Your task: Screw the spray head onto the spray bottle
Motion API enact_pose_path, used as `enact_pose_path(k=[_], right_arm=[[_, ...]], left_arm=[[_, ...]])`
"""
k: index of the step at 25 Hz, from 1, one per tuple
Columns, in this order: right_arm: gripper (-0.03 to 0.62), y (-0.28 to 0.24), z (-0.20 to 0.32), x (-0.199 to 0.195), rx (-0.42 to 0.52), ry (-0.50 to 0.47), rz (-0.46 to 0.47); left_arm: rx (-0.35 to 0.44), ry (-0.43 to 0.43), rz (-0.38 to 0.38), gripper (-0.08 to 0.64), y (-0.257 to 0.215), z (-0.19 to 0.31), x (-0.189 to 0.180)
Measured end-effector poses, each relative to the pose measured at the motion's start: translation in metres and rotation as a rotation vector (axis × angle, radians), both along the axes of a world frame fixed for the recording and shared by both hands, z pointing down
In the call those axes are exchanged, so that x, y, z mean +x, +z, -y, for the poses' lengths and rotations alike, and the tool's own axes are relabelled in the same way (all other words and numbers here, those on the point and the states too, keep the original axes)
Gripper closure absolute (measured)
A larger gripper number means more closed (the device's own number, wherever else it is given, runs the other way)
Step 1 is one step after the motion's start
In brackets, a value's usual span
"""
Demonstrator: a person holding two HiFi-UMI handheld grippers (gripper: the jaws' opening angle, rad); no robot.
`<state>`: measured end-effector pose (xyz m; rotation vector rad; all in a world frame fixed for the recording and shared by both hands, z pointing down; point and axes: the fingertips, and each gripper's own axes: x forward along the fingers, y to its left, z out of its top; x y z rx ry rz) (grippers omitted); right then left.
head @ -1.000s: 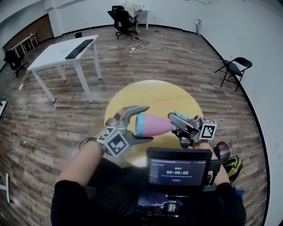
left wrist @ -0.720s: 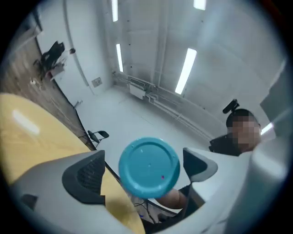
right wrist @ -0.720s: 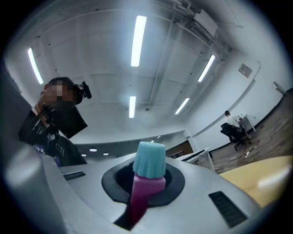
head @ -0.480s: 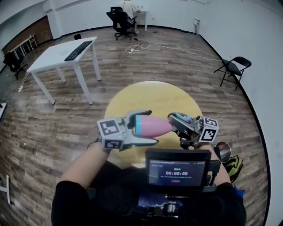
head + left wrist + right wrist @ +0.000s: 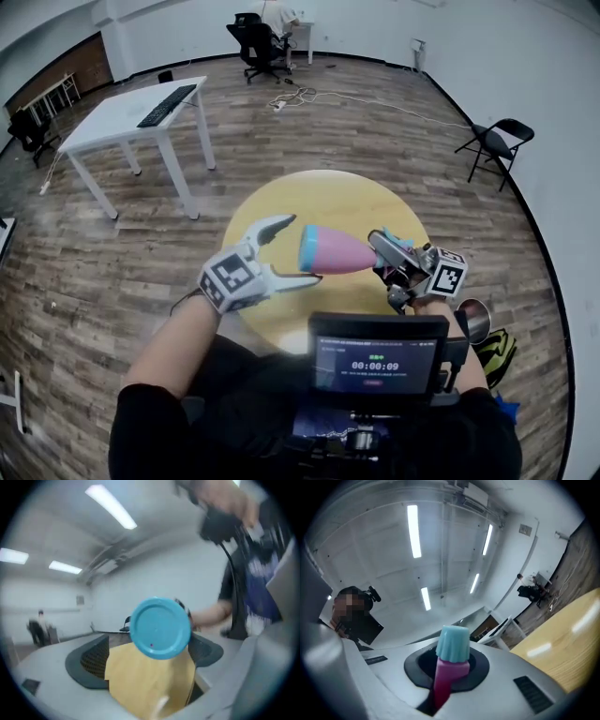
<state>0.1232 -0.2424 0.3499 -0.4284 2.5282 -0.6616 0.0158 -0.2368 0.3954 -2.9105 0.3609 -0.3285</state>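
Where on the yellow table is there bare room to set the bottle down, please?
The round yellow table is bare across its far half, from the spray bottle to the far rim. The near side is crowded: the open left gripper and the right gripper, shut on the spray head, hang over it, and the screen hides its rim.

Timer "00:00:09" on the screen (image 5: 379,366)
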Motion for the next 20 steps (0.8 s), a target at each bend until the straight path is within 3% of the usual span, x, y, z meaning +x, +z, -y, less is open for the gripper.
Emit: enact_pose_path(k=[2,3,4,5,6,8,10,11,14,15,16,17,18,19,20], right_arm=[[0.574,-0.008,0.003,0.010,0.043,0.070,0.010],[0.574,-0.009,0.003,0.008,0.077,0.097,-0.030],[0.574,-0.007,0.001,0.002,0.118,0.116,-0.091],[0.574,-0.006,-0.003,-0.007,0.157,0.117,-0.151],[0.574,-0.006,-0.008,-0.019,0.190,0.101,-0.194],[0.575,-0.007,-0.015,-0.033,0.217,0.055,-0.224],[0.574,-0.003,-0.014,-0.032,0.146,-0.001,-0.201],[0.574,0.003,-0.011,-0.030,0.070,-0.037,-0.180],[0.574,0.023,-0.003,-0.028,-0.191,-0.143,-0.064],[0.574,0.026,-0.002,-0.027,-0.239,-0.163,-0.021],[0.574,0.027,-0.002,-0.027,-0.258,-0.173,0.012],[0.575,0.027,-0.003,-0.027,-0.252,-0.173,0.029],[0.574,0.025,-0.003,-0.026,-0.229,-0.162,0.034],[0.574,0.021,-0.003,-0.024,-0.194,-0.141,0.034],[0.574,0.015,-0.001,-0.019,-0.155,-0.111,0.039]], left_arm=[[-0.473,0.031,-0.319,0.012,-0.022,0.017,-0.016],[-0.654,0.065,-0.446,0.012,-0.031,0.021,-0.019],[-0.776,0.105,-0.533,0.012,-0.038,0.020,-0.017],[-0.839,0.145,-0.571,0.012,-0.042,0.016,-0.011],[-0.845,0.177,-0.558,0.012,-0.041,0.008,-0.002],[-0.726,0.209,-0.421,0.021,-0.030,-0.011,0.017],[-0.497,0.220,-0.254,0.022,-0.022,-0.029,0.027],[-0.312,0.214,-0.142,0.024,-0.015,-0.036,0.030],[0.405,0.124,0.258,0.026,0.017,-0.042,0.034],[0.558,0.098,0.327,0.026,0.020,-0.042,0.033],[0.630,0.085,0.349,0.026,0.020,-0.043,0.033],[0.634,0.083,0.338,0.026,0.018,-0.043,0.033],[0.586,0.083,0.306,0.025,0.017,-0.040,0.032],[0.491,0.079,0.256,0.025,0.013,-0.034,0.030],[0.345,0.075,0.183,0.025,0.008,-0.027,0.027]])
